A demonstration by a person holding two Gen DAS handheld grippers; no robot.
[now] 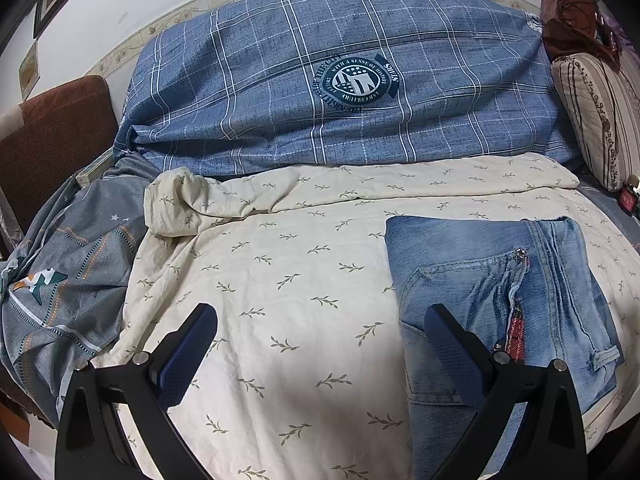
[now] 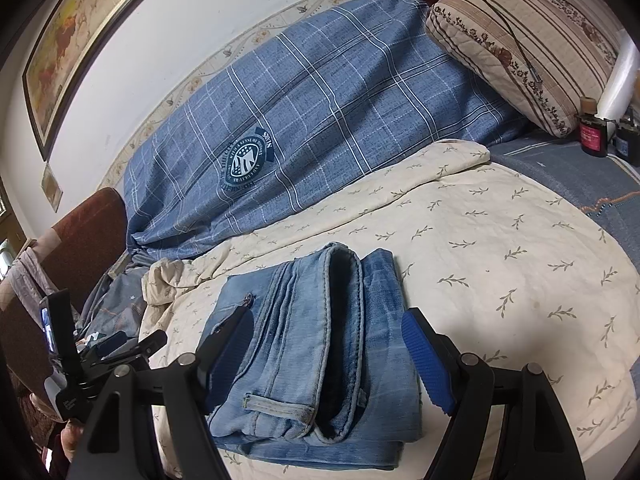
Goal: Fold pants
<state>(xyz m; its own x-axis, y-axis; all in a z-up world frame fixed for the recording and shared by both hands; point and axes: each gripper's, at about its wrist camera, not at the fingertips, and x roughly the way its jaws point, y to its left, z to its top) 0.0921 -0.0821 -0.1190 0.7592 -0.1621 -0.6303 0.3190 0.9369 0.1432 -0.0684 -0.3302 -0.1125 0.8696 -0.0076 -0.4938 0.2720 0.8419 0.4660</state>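
Already folded into a compact stack, the jeans lie on the leaf-print cream quilt, long axis running away between the wide-open, empty jaws of the right gripper, while the left gripper, also open and empty, hangs beside them.

2 near, downward wrist views, shared jeans

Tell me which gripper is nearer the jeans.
Right. The right gripper hangs open straddling the folded jeans; the left gripper is open over bare bedspread beside them, only one finger over their edge.
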